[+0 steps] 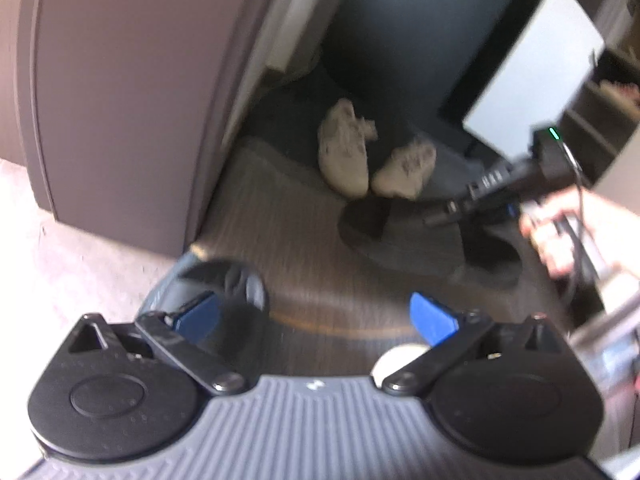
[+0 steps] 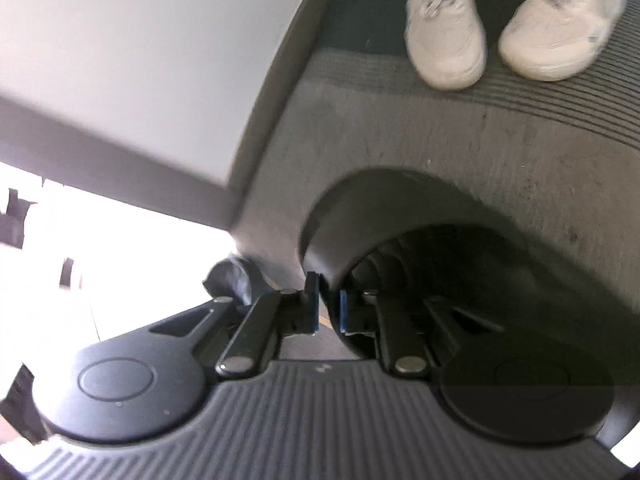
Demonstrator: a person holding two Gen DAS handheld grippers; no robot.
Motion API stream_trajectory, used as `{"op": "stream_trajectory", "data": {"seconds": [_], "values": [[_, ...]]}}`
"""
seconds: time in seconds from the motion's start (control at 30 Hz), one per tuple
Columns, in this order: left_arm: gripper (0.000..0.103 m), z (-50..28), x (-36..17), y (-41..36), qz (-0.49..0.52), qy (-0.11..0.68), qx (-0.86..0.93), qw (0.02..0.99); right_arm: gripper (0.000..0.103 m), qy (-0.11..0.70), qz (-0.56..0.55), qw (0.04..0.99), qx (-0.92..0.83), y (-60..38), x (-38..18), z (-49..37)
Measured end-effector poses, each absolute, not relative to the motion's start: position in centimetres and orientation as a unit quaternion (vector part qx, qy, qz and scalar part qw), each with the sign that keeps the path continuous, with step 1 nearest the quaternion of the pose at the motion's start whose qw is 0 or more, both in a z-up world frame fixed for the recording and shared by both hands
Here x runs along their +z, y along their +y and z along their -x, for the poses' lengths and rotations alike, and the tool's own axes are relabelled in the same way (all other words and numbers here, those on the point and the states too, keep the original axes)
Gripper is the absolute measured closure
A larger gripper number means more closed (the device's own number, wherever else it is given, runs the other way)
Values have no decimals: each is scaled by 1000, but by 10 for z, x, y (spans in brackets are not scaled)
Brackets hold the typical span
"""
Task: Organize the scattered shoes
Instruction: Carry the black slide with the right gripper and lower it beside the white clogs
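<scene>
A dark slide sandal [image 1: 424, 246] lies on the grey mat [image 1: 260, 176]. My right gripper [image 2: 329, 308] is shut on the sandal's strap [image 2: 332, 220] near its edge; it also shows in the left wrist view [image 1: 444, 216], reaching onto the sandal. Two white sneakers [image 1: 344, 148] [image 1: 404, 170] stand side by side at the mat's far edge, toes toward me, and also show in the right wrist view [image 2: 444, 28] [image 2: 560, 28]. My left gripper [image 1: 316, 316] is open and empty above the floor. Another dark shoe [image 1: 224, 284] lies behind its left finger.
A brown cabinet or door panel [image 1: 120, 100] stands at the left. A white panel [image 1: 536, 72] leans at the right, with shelves [image 1: 600, 120] behind it. The floor at the left [image 1: 60, 260] is brightly lit.
</scene>
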State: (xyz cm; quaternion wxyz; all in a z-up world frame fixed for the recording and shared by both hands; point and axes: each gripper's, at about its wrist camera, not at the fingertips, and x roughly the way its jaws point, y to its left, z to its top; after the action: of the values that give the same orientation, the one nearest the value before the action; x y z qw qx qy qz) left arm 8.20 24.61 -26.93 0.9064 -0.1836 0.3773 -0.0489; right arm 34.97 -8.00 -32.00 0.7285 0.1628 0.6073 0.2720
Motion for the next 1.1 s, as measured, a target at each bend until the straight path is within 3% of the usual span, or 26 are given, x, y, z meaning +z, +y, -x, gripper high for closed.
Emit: {"op": "stream_trajectory", "data": {"seconds": [0.2,0.43,0.73,0.9,1.1], "values": [[0,-75,-242,264,202,312,0,928,90,549,-313,752,189,-68,-299,-296],[0,-66,-211,284,221,234,55,945,90,480,-505,716,53,-45,-334,-206],[0,-41,-219,303,240,239,100,935,91,421,-633,645,-78,4,-386,-120],[0,-48,-226,303,242,258,95,931,90,400,-667,616,-129,8,-425,-90],[0,-45,-227,298,217,273,81,934,88,415,-597,675,-126,42,-434,-82]]}}
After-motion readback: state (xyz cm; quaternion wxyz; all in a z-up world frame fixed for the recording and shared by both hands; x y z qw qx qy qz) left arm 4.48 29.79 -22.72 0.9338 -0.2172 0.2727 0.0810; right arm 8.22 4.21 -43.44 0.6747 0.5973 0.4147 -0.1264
